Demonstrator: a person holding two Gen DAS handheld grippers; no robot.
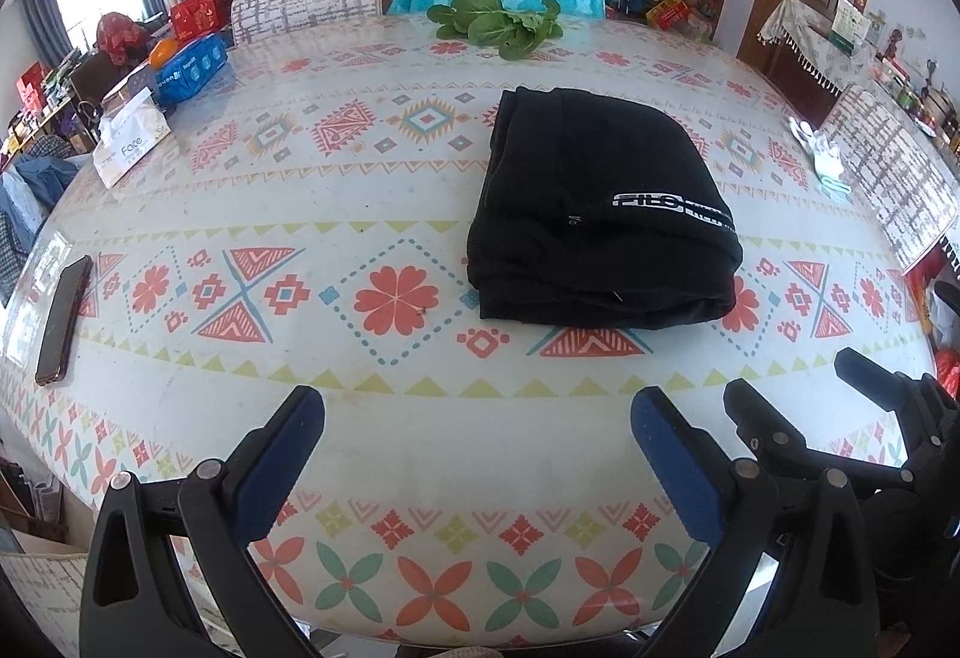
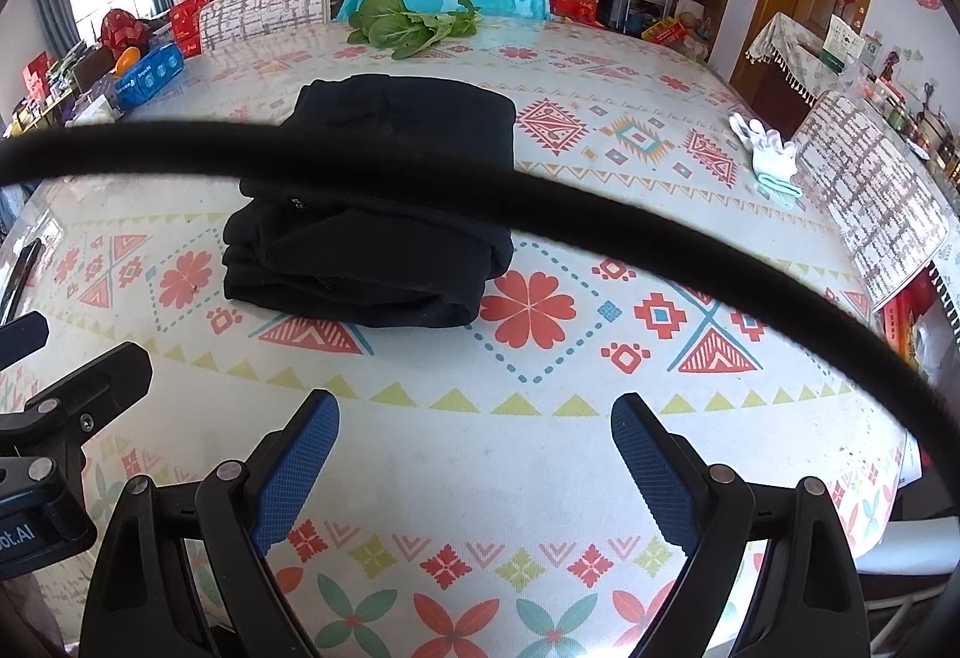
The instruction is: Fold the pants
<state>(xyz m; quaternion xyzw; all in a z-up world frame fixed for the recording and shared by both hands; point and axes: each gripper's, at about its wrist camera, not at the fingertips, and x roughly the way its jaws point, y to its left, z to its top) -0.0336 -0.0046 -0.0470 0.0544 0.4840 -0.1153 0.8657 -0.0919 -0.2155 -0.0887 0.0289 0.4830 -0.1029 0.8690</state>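
Note:
Black pants (image 1: 600,214) lie folded into a compact stack on the patterned table, with a white logo on top. They also show in the right wrist view (image 2: 372,226), partly crossed by a black cable (image 2: 540,202). My left gripper (image 1: 477,406) is open and empty, held back near the table's front edge, apart from the pants. My right gripper (image 2: 474,412) is open and empty too, also near the front edge. The right gripper shows at the lower right of the left wrist view (image 1: 798,388).
Leafy greens (image 1: 498,22) lie at the far edge. A phone (image 1: 63,319) lies at the left, a tissue box (image 1: 129,139) and a blue pack (image 1: 192,67) at the far left. White gloves (image 1: 819,151) lie at the right. Chairs stand around the table (image 1: 420,448).

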